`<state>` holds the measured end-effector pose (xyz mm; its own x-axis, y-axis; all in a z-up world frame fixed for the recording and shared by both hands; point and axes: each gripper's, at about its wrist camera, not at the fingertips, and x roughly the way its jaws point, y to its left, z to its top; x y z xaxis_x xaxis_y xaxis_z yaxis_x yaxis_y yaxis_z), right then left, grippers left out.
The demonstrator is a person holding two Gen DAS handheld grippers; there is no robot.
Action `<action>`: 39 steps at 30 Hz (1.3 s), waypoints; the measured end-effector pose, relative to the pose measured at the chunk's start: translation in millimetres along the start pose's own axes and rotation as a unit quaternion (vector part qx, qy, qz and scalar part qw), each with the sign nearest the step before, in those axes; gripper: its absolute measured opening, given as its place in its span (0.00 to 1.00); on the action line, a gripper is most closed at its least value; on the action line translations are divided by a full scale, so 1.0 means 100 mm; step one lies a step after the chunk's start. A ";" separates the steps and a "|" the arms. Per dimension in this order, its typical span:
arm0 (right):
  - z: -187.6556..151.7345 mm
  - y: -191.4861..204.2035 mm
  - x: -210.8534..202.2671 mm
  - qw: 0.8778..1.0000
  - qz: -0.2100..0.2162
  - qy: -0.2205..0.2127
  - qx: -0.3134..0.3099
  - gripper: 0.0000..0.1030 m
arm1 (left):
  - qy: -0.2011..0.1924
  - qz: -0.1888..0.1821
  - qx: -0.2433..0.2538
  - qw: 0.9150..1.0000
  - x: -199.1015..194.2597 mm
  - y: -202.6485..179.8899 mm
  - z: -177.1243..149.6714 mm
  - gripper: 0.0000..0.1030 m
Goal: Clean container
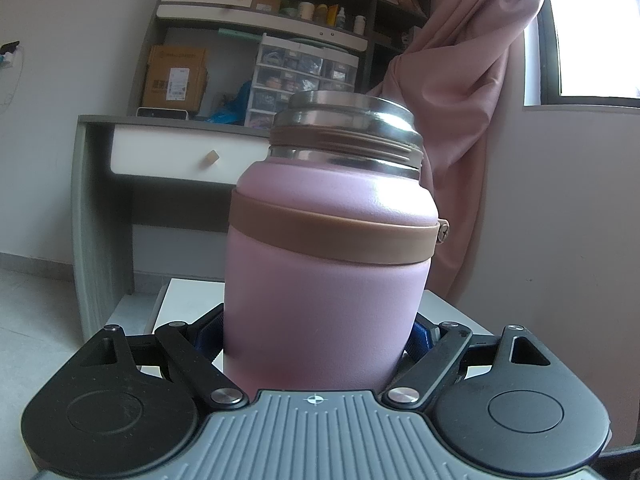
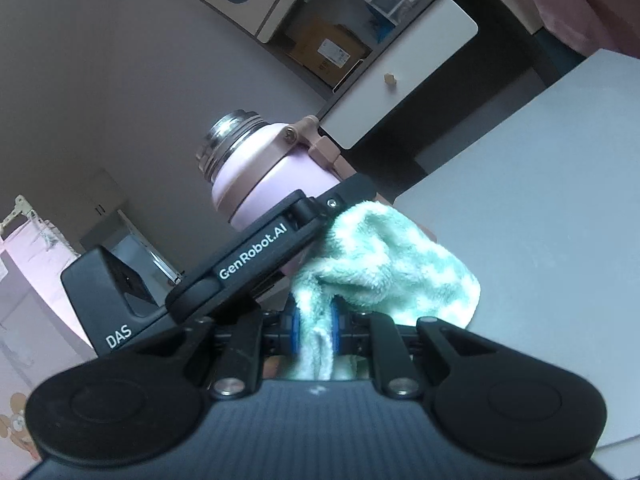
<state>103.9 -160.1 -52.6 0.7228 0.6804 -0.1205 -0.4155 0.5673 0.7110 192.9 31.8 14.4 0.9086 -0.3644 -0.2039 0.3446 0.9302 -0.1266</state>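
A pink insulated container [image 1: 328,280] with a brown band and an open steel threaded mouth fills the left wrist view. My left gripper [image 1: 320,344] is shut on its lower body and holds it upright. In the right wrist view the same container [image 2: 260,168] shows tilted, with the left gripper's black body [image 2: 256,248] clamped on it. My right gripper [image 2: 314,328] is shut on a mint green and white fluffy cloth [image 2: 384,264], which bulges out beside the container's lower side.
A white table [image 2: 540,220] lies under and to the right. Behind are a desk with a white drawer [image 1: 188,156], shelves with boxes and jars [image 1: 312,12], and a pink curtain [image 1: 472,80] by a window.
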 end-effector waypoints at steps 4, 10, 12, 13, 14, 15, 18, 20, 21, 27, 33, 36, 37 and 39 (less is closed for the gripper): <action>-0.02 -0.05 0.07 1.000 -0.018 0.012 0.008 0.14 | 0.000 0.000 0.000 1.000 0.00 0.01 0.00 0.83; -0.05 -0.13 0.08 0.999 -0.044 0.029 0.010 0.14 | 0.000 -0.001 0.001 1.000 0.00 0.02 0.01 0.83; -0.05 -0.15 0.08 0.998 -0.049 0.033 0.012 0.14 | 0.000 -0.001 0.001 1.000 0.00 0.03 0.00 0.83; -0.05 -0.16 0.08 0.998 -0.053 0.034 0.011 0.14 | 0.000 -0.001 0.001 1.000 0.00 0.03 0.01 0.83; -0.05 -0.16 0.09 0.998 -0.058 0.036 0.008 0.14 | 0.000 -0.001 0.001 1.000 0.00 0.03 0.01 0.83; -0.05 -0.15 0.09 0.997 -0.062 0.036 0.004 0.14 | 0.000 -0.001 0.001 1.000 0.00 0.04 0.01 0.83; -0.07 -0.13 0.07 0.997 -0.072 0.037 -0.005 0.14 | 0.000 -0.003 0.000 1.000 0.01 0.06 0.01 0.83; -0.08 -0.10 0.05 0.996 -0.075 0.036 -0.010 0.14 | 0.001 -0.003 0.000 1.000 0.01 0.07 0.00 0.83; -0.07 -0.09 0.05 0.997 -0.074 0.035 -0.011 0.14 | 0.002 -0.003 0.000 1.000 0.01 0.06 0.01 0.83; 0.02 -0.06 -0.03 1.000 -0.021 0.013 0.008 0.14 | 0.003 -0.003 -0.002 1.000 0.01 0.04 0.03 0.83; 0.10 -0.04 0.04 1.000 -0.016 0.000 0.004 0.14 | 0.004 -0.003 -0.002 1.000 0.02 0.04 0.05 0.83; 0.07 -0.10 0.08 0.999 -0.029 0.007 0.012 0.14 | 0.004 -0.002 0.001 1.000 0.01 0.03 0.04 0.83; 0.07 -0.12 0.09 0.999 -0.030 0.008 0.014 0.14 | 0.005 -0.002 0.002 1.000 0.01 0.02 0.03 0.83; 0.07 -0.14 0.11 0.999 -0.034 0.009 0.016 0.14 | 0.005 0.000 0.005 1.000 0.01 0.01 0.02 0.83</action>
<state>121.4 -163.8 -58.5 0.7388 0.6491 -0.1812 -0.3474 0.5972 0.7229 195.1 32.5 16.3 0.9065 -0.3640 -0.2139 0.3464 0.9309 -0.1158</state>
